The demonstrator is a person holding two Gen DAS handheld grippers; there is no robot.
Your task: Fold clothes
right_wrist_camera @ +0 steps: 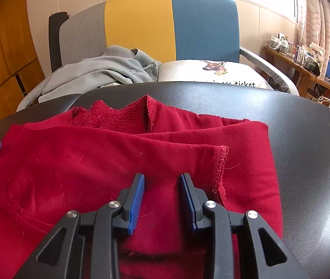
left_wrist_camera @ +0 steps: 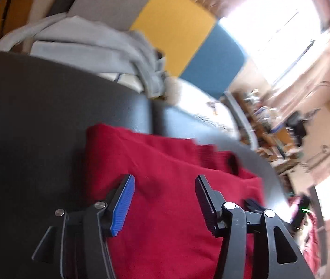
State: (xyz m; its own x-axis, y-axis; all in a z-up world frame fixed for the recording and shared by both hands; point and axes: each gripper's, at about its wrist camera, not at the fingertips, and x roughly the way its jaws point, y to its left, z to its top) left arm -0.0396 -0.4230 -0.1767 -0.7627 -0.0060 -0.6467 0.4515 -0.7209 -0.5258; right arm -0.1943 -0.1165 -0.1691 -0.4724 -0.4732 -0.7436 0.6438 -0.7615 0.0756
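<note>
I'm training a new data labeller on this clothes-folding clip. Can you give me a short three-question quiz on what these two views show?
1. True or false: the right tool is clamped on the red garment.
2. What does the red garment lie on? A) black padded surface B) white pillow C) wooden shelf
3. Fill in: the garment heaped on the sofa behind is ___ in colour.

Key
1. False: its jaws stand apart over the cloth, as do the left tool's.
2. A
3. Grey: the grey garment.
</note>
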